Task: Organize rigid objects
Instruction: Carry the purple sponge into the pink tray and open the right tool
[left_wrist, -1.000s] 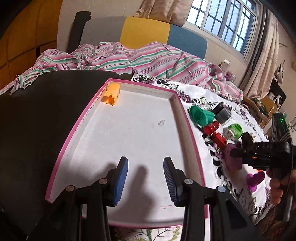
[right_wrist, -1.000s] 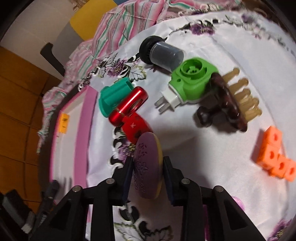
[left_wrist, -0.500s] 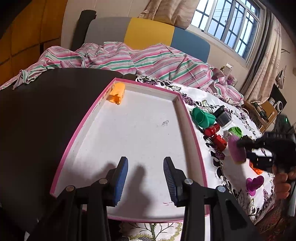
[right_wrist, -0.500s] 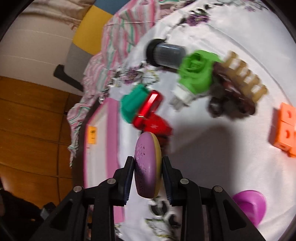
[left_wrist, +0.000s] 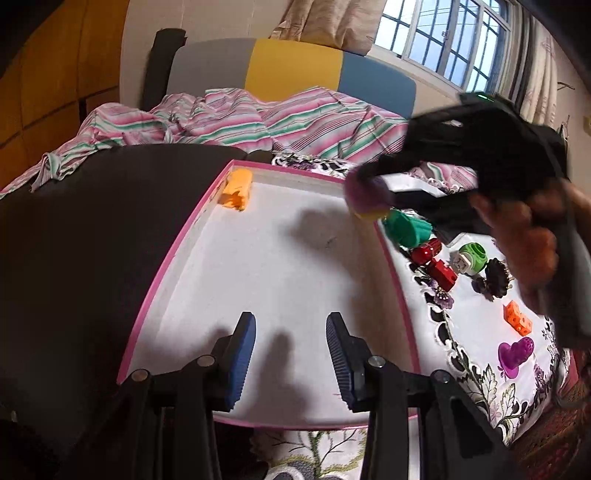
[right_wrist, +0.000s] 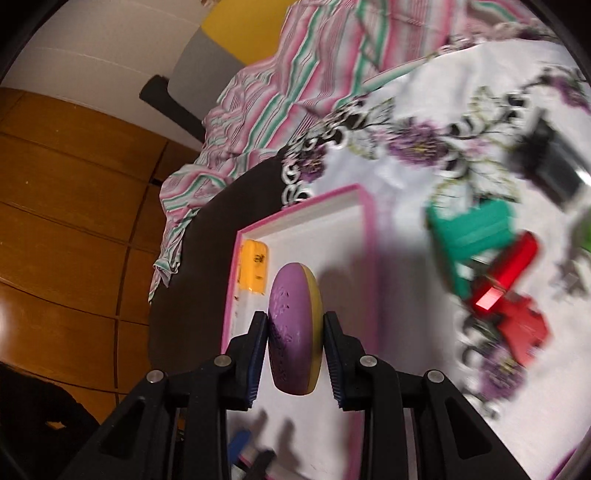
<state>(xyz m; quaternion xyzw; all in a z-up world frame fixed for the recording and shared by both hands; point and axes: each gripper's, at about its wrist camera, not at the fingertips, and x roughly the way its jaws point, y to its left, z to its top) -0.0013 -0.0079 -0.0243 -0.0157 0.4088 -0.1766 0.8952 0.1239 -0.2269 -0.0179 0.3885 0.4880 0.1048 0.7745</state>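
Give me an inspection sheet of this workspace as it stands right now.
Surface: pink-rimmed white tray on a floral tablecloth.
Job's things: purple-and-yellow disc in the right tongs above the tray; orange block in the tray's far corner.
Clutter: green piece, red pieces, green plug, orange cubes, purple piece on the cloth.
Grippers: left tongs open, empty, over the tray.
Cables: nothing seen.
Surroundings: striped blanket, window.

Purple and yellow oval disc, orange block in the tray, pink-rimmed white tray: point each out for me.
Purple and yellow oval disc (right_wrist: 293, 328): right wrist view, purple face.
Orange block (left_wrist: 237, 187): left wrist view, top face.
Pink-rimmed white tray (left_wrist: 170, 254): left wrist view, left rim.
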